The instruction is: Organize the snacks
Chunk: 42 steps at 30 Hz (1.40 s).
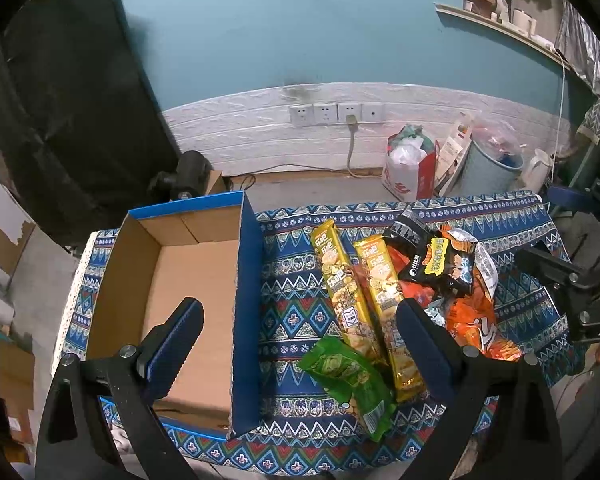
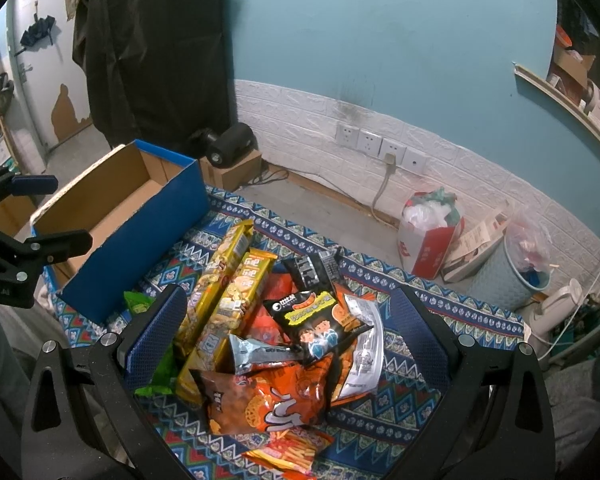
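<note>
The left tongs [image 1: 300, 344] are held above the near edge of the desk [image 1: 292, 280], released, with the fingers spread wide; one blue-padded finger [image 1: 176, 340] hangs over the open cardboard box [image 1: 188, 280], the other over the near ends of the gold packets. The right tongs [image 2: 288, 328] are likewise released and empty, the fingers spread to either side of the heap of snacks without touching it. The snacks are piled on the desk just beside the blue outer wall of the box, none inside it. Two long gold packets [image 1: 360, 292] lie side by side, with a green packet [image 1: 352, 380] against their near ends. A black packet [image 2: 316, 320] is seen on top of the heap, a silver one [image 2: 260, 354] beneath it, and a large orange bag [image 2: 268, 400] nearest the right wrist camera. The desk is covered with a blue patterned cloth [image 2: 400, 400]. Behind it, a teal wall with a white brick-textured lower band carries a row of sockets [image 1: 336, 114], one with a plug in it. A red and white bag [image 2: 428, 240] and a grey bin [image 2: 516, 276] stand on the floor by the wall, and a dark cloth [image 1: 60, 100] hangs to the left.
</note>
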Motion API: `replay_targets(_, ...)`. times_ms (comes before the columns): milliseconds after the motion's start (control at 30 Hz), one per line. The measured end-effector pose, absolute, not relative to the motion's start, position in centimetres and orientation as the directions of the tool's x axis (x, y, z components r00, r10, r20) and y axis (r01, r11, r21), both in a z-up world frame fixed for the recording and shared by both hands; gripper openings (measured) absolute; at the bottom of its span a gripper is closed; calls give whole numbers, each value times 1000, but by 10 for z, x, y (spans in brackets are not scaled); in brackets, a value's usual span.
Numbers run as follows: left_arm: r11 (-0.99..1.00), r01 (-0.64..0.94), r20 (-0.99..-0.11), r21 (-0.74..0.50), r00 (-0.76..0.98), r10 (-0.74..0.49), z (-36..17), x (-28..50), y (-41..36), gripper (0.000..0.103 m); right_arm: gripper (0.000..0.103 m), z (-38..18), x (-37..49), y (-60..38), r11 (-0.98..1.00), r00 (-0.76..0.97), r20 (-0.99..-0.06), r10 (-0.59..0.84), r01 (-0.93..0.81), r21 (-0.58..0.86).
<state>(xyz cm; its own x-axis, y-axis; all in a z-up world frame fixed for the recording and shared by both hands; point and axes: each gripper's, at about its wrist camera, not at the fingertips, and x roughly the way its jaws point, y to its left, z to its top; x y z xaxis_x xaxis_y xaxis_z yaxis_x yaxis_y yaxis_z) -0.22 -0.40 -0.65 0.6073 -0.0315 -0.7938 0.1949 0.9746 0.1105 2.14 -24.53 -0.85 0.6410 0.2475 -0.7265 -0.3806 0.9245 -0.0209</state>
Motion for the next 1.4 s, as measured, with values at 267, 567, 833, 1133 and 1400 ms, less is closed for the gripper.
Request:
replay_targets(267,974,195,-795,112,606,-30,-7,-2,-5,98,100,-10,20,-246,925,639,-729,246,-380,-22)
replay_targets(567,973,198,-799,115,601,-28,-9,-3,-7,98,100,-11,20,-247,924,636,-731,245,-383,-23)
replay_targets(833,974,196,-807,117,591,-22,-12,-1,-5,98,100,-11,22,-247,925,633,-735,242,-380,-23)
replay_targets(1133,976,191,-838,106,546,-16,-27,4,-5,98,100,-13,25,-247,925,620,-751,229,-380,-31)
replay_targets(1400,981,162,-878,111,478,21,-52,9,-5,98,100,-19,28,-248,926,608,-765,210,-374,-43)
